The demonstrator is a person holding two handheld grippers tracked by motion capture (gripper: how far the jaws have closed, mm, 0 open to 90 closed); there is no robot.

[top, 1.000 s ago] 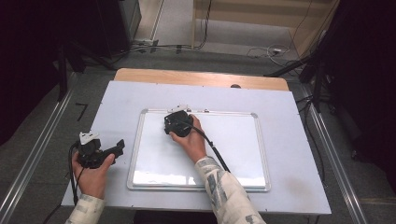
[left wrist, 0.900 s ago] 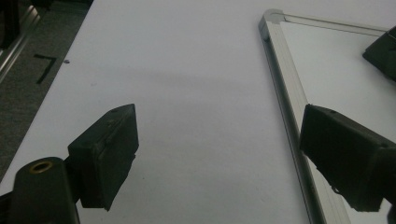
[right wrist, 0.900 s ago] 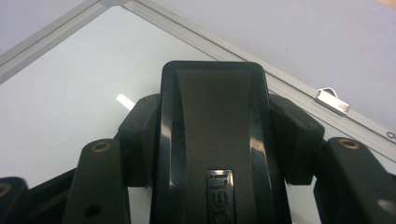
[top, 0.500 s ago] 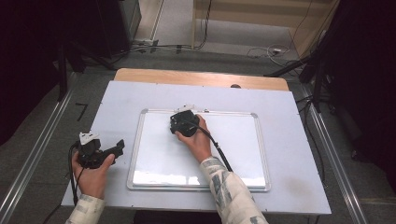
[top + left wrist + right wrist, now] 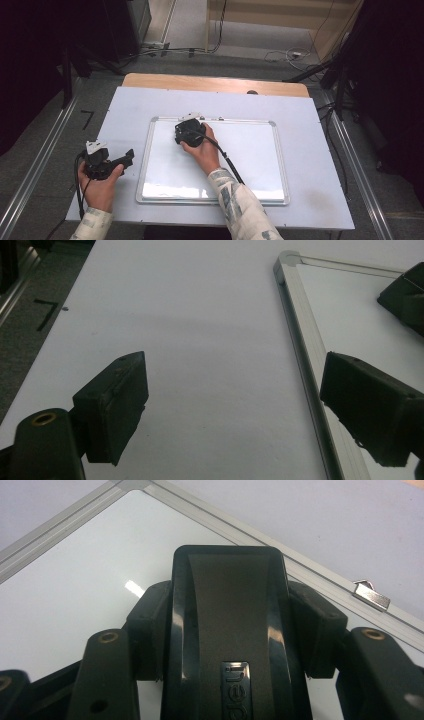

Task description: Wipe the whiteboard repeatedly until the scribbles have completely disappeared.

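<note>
The right tool (image 5: pixel 189 131) has its jaws closed onto a black whiteboard eraser (image 5: pixel 227 630), one jaw pressing each long side, as the right gripper view shows plainly. The eraser sits flat on the whiteboard (image 5: pixel 250 150), up near the board's far left corner, where the aluminium frame (image 5: pixel 75 520) meets at an angle just ahead of it. A small metal clip (image 5: pixel 371 594) sits on the far rail close by.

From where I stand the board looks clean: white all over, with only a glare patch along the near edge, and no marker strokes that I can make out in the high view or in either gripper view. So I would judge the wiping to be far along, perhaps down to a last pass at this far corner, with the eraser then to be set down. Faint marks could be too small to see, though.

The left tool (image 5: pixel 107 161) is held off the board, over the bare counter (image 5: pixel 125 110) by the board's left rail. Its jaws stand wide apart with nothing between them, so it seems to be waiting rather than working.
</note>
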